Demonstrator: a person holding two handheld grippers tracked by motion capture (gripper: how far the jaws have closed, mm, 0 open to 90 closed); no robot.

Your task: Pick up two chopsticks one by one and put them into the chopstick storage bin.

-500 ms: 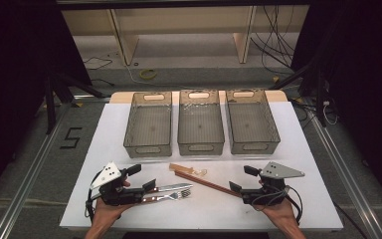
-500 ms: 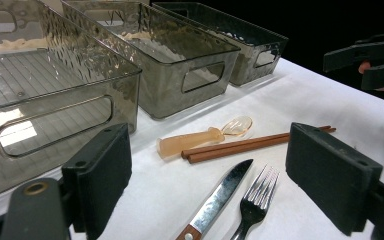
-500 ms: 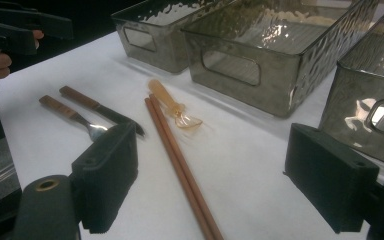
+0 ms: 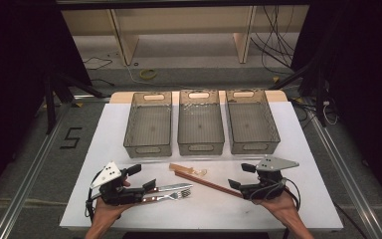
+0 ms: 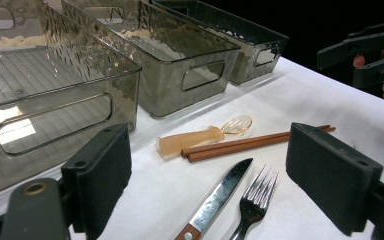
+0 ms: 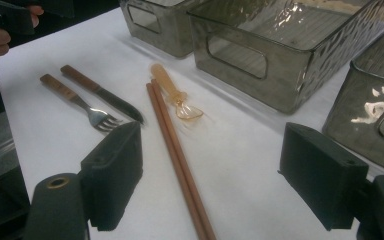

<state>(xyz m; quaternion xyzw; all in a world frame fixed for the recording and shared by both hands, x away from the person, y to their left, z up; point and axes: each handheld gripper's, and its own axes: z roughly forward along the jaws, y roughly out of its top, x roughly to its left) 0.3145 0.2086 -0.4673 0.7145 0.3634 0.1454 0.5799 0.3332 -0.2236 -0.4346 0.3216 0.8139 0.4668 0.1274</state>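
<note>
Your left gripper (image 4: 146, 176) rests at the near left of the white table (image 4: 104, 149), its jaws spread wide with nothing between them. Take the chopsticks (image 4: 206, 182) at the middle of the near edge as your landmark. Just left of the chopsticks lie a knife (image 4: 171, 188) and a fork (image 4: 171, 196), side by side, handles toward your left gripper, tips pointing at the chopsticks without touching them. Against the chopsticks' far end lies a small amber spoon (image 4: 188, 170), touching or nearly touching them. The chopsticks are a reddish-brown pair, lying together on a slant. Beyond the chopsticks, well apart, three smoky clear bins stand in a row: left bin (image 4: 148, 144), middle bin (image 4: 201, 144), right bin (image 4: 252, 144). Nothing stands between your grippers and the cutlery. Right of the chopsticks, close to their near end, your right gripper (image 4: 238, 177) sits with jaws wide apart, holding nothing.
</note>
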